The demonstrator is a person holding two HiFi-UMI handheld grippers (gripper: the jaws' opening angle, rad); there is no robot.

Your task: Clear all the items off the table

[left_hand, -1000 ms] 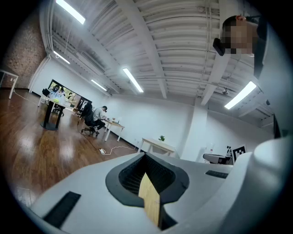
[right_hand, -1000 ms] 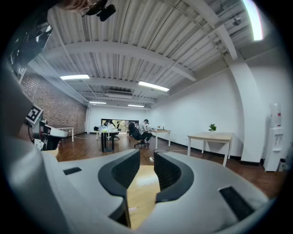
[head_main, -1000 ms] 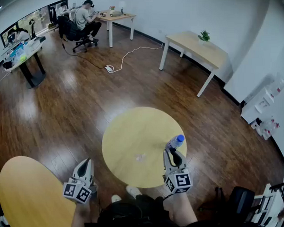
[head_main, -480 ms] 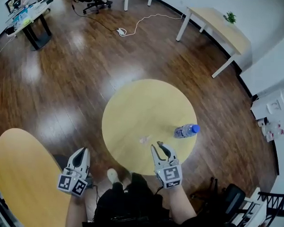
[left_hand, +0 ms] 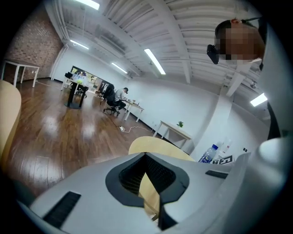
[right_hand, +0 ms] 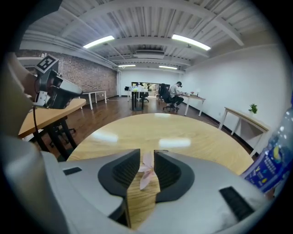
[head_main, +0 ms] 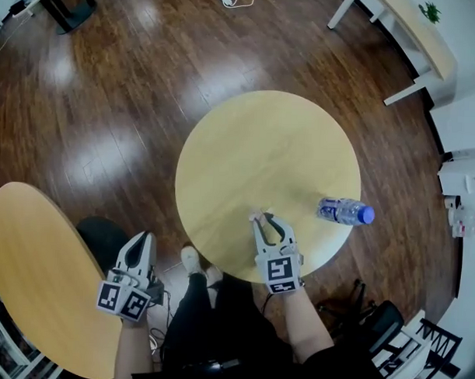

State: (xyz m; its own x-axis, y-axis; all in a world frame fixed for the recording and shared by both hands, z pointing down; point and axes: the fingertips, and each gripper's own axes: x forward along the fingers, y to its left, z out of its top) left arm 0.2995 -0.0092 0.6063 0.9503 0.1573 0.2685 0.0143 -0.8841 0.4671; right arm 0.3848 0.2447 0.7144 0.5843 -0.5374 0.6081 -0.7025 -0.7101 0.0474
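A clear water bottle with a blue cap lies on its side at the right of the round wooden table. The right gripper view shows that bottle at its right edge. A small pale scrap of wrapper lies near the table's front edge. My right gripper rests there, open by a narrow gap, and the scrap lies between its jaw tips. My left gripper hangs shut over the floor to the left of the table, holding nothing.
A second wooden table fills the lower left. The person's shoes stand at the round table's near edge. A black chair is at the lower right, a white cabinet and a desk at the far right.
The bottle, upright at my right gripper's tips a second ago, now lies on the table. My right gripper has moved left to the scrap. The head view has tilted further down.
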